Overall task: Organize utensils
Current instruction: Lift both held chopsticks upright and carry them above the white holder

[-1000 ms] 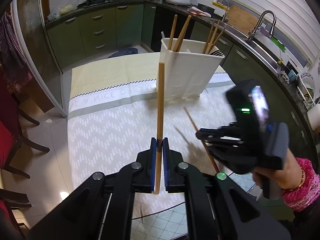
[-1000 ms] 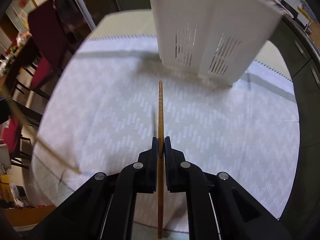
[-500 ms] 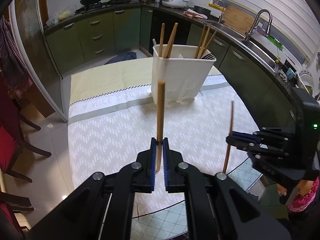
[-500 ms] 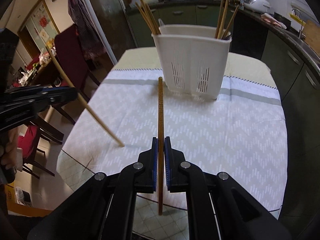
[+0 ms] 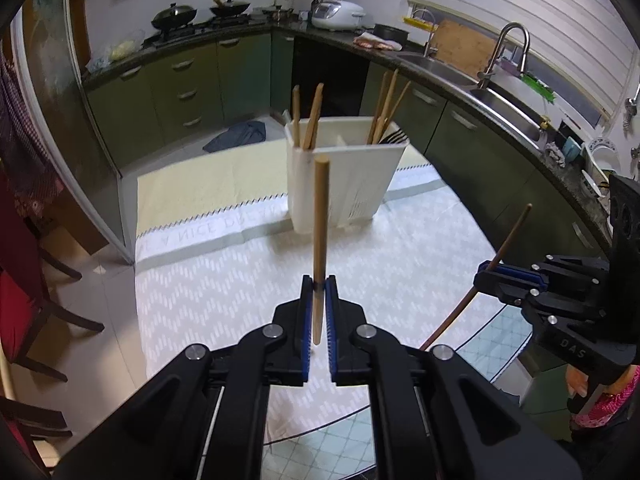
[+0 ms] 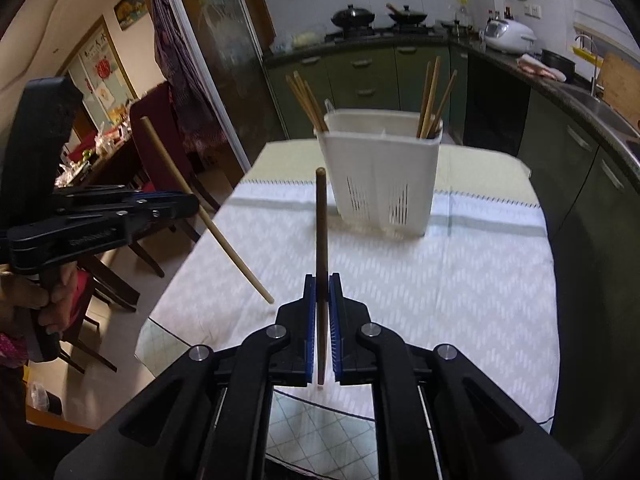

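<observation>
A white slotted utensil holder (image 5: 344, 176) stands on the table with several wooden chopsticks in its left and right compartments; it also shows in the right wrist view (image 6: 382, 172). My left gripper (image 5: 319, 284) is shut on a light wooden chopstick (image 5: 320, 216), held upright above the table's near part. My right gripper (image 6: 322, 280) is shut on a dark brown chopstick (image 6: 321, 232), also upright. Each gripper shows in the other's view: the right one (image 5: 486, 274) at far right, the left one (image 6: 192, 204) at far left.
The round table has a white patterned cloth (image 5: 224, 288) over glass. Dark wooden chairs with red cushions (image 5: 24, 292) stand to the left. Green kitchen cabinets (image 5: 180, 92), a counter and a sink (image 5: 504, 96) curve around the back and right.
Both grippers have risen and pulled back from the table, each lifting its chopstick from near flat to upright. The holder now looks farther away.
</observation>
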`<state>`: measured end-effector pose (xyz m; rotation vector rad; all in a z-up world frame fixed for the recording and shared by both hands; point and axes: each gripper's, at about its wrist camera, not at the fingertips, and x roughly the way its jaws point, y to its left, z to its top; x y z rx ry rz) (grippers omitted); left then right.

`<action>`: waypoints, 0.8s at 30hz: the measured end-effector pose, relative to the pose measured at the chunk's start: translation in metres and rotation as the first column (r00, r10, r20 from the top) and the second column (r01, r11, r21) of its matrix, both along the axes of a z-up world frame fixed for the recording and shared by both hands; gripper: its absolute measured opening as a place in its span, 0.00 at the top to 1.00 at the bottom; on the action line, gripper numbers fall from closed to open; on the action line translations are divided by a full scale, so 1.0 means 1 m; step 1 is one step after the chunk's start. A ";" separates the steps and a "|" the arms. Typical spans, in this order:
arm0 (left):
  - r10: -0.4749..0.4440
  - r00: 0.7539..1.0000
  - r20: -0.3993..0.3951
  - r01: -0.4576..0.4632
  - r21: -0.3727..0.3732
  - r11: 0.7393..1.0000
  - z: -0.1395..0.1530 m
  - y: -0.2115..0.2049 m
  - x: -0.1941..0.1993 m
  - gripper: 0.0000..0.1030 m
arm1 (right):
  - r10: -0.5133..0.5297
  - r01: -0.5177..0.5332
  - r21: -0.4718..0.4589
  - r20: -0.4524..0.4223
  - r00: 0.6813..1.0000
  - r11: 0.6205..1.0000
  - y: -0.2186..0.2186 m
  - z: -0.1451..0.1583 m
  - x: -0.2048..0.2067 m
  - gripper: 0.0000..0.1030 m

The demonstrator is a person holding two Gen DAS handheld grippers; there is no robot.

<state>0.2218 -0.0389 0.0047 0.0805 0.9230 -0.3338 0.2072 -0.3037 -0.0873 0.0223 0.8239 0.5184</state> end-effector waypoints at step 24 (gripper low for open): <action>-0.034 0.968 0.250 0.049 -0.057 0.997 0.137 -0.078 0.081 0.94 | -0.054 0.050 0.076 0.054 0.997 0.996 -0.067 0.035 -0.012 0.93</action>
